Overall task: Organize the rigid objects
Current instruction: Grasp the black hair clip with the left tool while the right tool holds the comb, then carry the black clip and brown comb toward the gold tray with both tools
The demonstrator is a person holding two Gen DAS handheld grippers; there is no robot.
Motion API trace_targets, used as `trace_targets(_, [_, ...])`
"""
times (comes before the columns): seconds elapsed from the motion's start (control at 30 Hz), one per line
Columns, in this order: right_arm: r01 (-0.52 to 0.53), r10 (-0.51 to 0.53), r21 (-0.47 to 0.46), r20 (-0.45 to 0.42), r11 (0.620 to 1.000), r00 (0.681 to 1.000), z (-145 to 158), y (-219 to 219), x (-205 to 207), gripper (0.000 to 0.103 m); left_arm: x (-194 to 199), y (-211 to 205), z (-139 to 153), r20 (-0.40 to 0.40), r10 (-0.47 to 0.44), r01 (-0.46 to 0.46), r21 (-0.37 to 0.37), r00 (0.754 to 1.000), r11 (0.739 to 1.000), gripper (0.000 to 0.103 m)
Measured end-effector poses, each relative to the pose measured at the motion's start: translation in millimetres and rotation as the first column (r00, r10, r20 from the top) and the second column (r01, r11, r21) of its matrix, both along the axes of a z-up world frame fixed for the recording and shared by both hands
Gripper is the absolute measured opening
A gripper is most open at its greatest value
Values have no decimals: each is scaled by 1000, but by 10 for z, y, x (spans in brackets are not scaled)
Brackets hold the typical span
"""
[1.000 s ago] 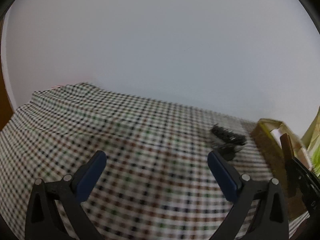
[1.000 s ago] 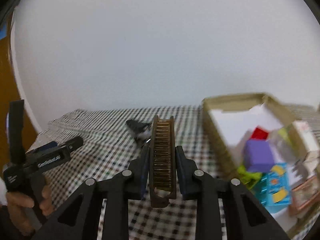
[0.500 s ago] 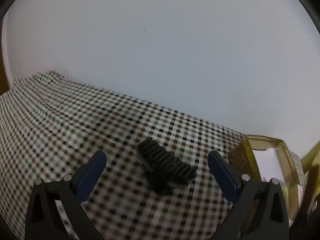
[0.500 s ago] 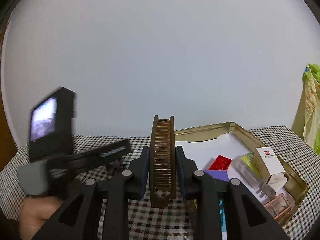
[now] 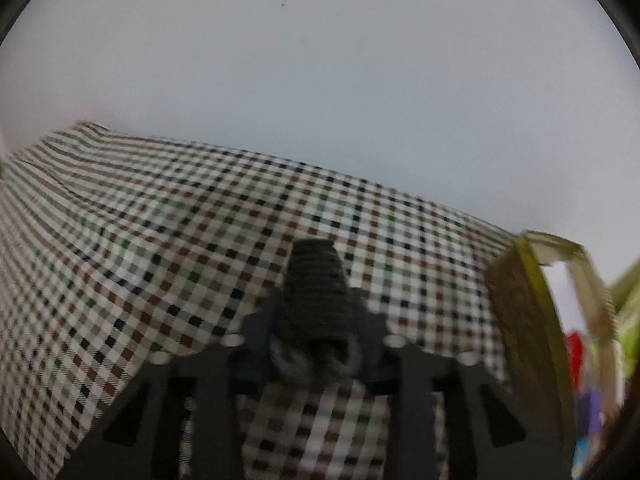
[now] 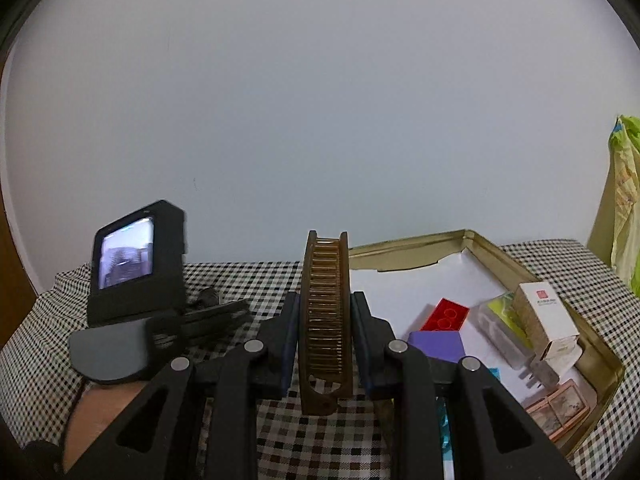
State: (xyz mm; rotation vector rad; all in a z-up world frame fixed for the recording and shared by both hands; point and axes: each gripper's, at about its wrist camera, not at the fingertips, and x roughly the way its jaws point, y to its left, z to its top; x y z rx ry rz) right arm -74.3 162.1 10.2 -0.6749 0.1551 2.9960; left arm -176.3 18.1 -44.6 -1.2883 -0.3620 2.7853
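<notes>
Right wrist view: the right gripper [image 6: 325, 328] has its fingers pressed against both sides of a brown comb [image 6: 326, 320], which stands on edge between them, pointing forward, teeth upward. Behind and to the right lies an open gold-rimmed box [image 6: 472, 238] lined with white paper, resting on the checked tablecloth [image 6: 248, 268]. Inside it: a red block [image 6: 446, 314], a purple block [image 6: 436, 346], a white carton [image 6: 546, 320] lying tilted, and a clear plastic case [image 6: 500, 326] just beside the carton. To the left, the other handheld unit with its lit screen [image 6: 126, 254] is visible, low over the cloth.

Left wrist view: the frame is blurred. The left gripper [image 5: 314, 320] has its fingers drawn in on a black ridged object [image 5: 314, 284], probably a hair clip, at cloth level; whether it is lifted clear of the cloth cannot be determined. The box edge [image 5: 528, 280] appears at the right, well apart from the clip.
</notes>
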Motion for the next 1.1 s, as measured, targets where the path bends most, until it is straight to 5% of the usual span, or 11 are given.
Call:
trace_targets(0.27, [-28,29,-35,24,999,999,-52,-67,42,28,465,-418,56,-62,-45,51,105,997,993,27])
trace_targets(0.5, [-49,50,-29,27,998,998,-47,-172,82,28,860,-455,160,-147,-79,83,24,986,996,27])
trace_targets(0.77, [-70,70,-10,10,997,997,-104,-205,154,28,1171,-312,351,-266,-88,37,-190,960,981,27])
trace_targets(1.1, [-45,45,9,-3,999,999,-124,-126,285,28,1215,-194,371,-288,-129,63,-229,949,971,27])
